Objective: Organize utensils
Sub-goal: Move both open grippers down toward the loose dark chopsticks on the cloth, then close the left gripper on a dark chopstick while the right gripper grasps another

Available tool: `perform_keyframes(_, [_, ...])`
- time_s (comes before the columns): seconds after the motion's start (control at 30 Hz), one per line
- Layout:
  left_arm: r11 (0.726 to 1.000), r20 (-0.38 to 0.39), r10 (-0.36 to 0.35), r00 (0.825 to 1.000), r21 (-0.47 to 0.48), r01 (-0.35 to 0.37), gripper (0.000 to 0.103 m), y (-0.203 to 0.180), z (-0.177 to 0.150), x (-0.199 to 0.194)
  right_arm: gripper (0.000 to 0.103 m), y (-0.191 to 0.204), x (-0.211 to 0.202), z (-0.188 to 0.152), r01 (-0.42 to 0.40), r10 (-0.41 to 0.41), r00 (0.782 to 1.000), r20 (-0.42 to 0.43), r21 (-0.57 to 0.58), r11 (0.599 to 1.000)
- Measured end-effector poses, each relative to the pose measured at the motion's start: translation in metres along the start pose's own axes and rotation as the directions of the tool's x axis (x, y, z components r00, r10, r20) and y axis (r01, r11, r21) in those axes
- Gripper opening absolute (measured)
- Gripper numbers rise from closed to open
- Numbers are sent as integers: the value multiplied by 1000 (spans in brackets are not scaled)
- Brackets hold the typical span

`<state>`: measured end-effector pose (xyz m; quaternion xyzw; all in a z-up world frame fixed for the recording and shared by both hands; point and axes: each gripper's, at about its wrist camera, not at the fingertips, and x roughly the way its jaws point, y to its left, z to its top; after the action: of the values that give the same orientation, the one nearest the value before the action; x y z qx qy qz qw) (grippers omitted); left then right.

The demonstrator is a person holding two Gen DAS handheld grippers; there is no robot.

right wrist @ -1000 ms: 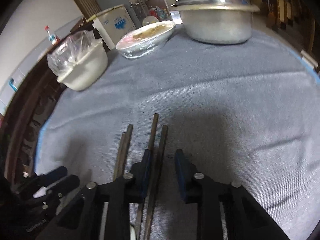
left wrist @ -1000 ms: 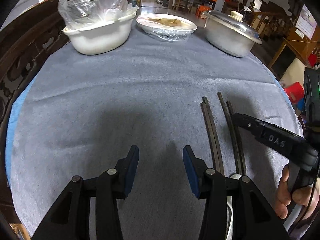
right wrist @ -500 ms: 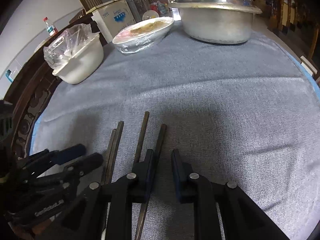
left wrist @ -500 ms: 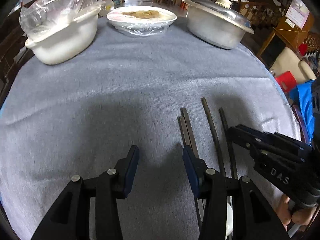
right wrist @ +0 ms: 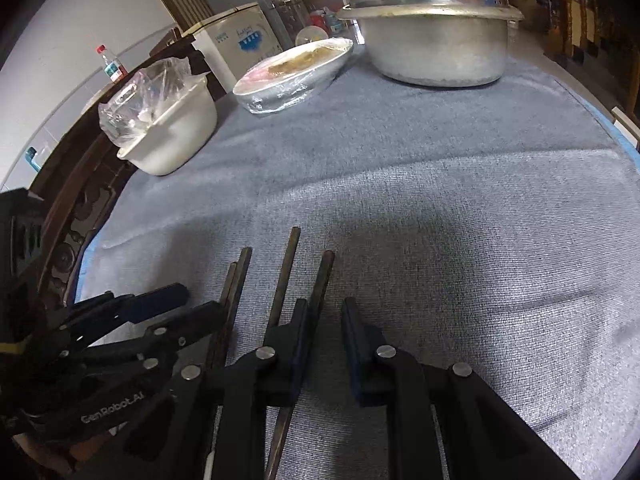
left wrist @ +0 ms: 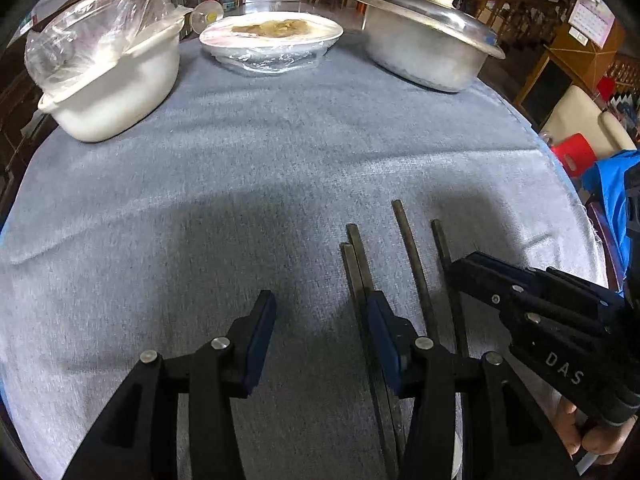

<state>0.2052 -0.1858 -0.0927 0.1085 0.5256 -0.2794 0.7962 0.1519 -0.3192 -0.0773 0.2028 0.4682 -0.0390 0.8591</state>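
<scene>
Two pairs of dark chopsticks lie on the grey cloth. The left pair (left wrist: pixel 358 264) lies close together; the right pair (left wrist: pixel 412 248) is spread apart. My left gripper (left wrist: pixel 320 332) is open and empty, its right finger beside the left pair. My right gripper (right wrist: pixel 326 332) is open a little and empty, low over the cloth; its left finger lies over the rightmost chopstick (right wrist: pixel 322 280). The other pair (right wrist: pixel 236 280) lies to its left. The right gripper also shows in the left wrist view (left wrist: pixel 472 268), and the left gripper in the right wrist view (right wrist: pixel 192 304).
At the far side of the table (left wrist: pixel 240 184) stand a white pot with a plastic bag (left wrist: pixel 108 80), a wrapped plate of food (left wrist: pixel 272 36) and a lidded metal pot (left wrist: pixel 428 48). A dark carved wooden frame (right wrist: pixel 76 208) runs along the left edge.
My left gripper has moved right, nearer the chopsticks. My right gripper has shifted slightly and opened a little wider beside the rightmost chopstick.
</scene>
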Motion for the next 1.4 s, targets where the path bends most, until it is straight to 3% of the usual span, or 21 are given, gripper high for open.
perform_keyframes(0.23, [1000,-16,13,1000,23,-12,54,2,7,4,15,-4,-1,-1,-14,14,1000,-3,10,1000])
perform_keyframes(0.3, [999,-34,30,999,19,-30,56,6,9,4,8,-6,-1,-1,7,-7,1000,-9,11,1000])
perform_keyframes(0.37, [999,-48,47,998,17,-46,63,11,9,4,7,-10,-3,-2,3,-2,1000,-17,24,1000])
perform_keyframes(0.47, [999,-62,47,997,-11,-48,62,20,8,2,7,-15,-5,-2,8,-6,999,-32,41,999])
perform_keyframes(0.63, [998,-68,53,996,-30,-55,62,23,4,-1,13,-21,-8,2,-39,45,998,-50,101,994])
perform_keyframes(0.77, [998,-69,43,997,-43,-46,62,20,8,3,27,-12,-7,10,-44,48,998,-45,89,995])
perform_keyframes(0.87, [998,-58,66,996,-14,-67,61,11,9,6,40,2,0,14,-9,11,998,-59,40,999])
perform_keyframes(0.9, [997,-57,73,996,-6,-73,61,10,8,6,40,6,5,15,23,-21,997,-68,18,1000])
perform_keyframes(1.0, [994,-54,110,992,24,-109,45,8,8,6,39,17,17,18,89,-93,992,-86,-42,995])
perform_keyframes(1.07, [993,-51,114,992,24,-113,24,13,10,4,28,26,23,18,149,-159,983,-97,-100,984])
perform_keyframes(1.13, [994,-51,111,993,26,-110,14,19,11,3,18,31,26,17,205,-221,970,-103,-149,967])
perform_keyframes(1.17, [995,-52,97,994,26,-96,12,24,10,3,13,30,27,17,215,-234,966,-111,-166,963])
perform_keyframes(1.33, [997,-86,70,994,32,-67,12,34,4,-3,12,12,23,18,202,-229,953,-199,-149,968])
perform_keyframes(1.4, [999,-119,41,992,-6,-42,18,37,1,-5,14,8,25,21,182,-203,946,-254,-103,978])
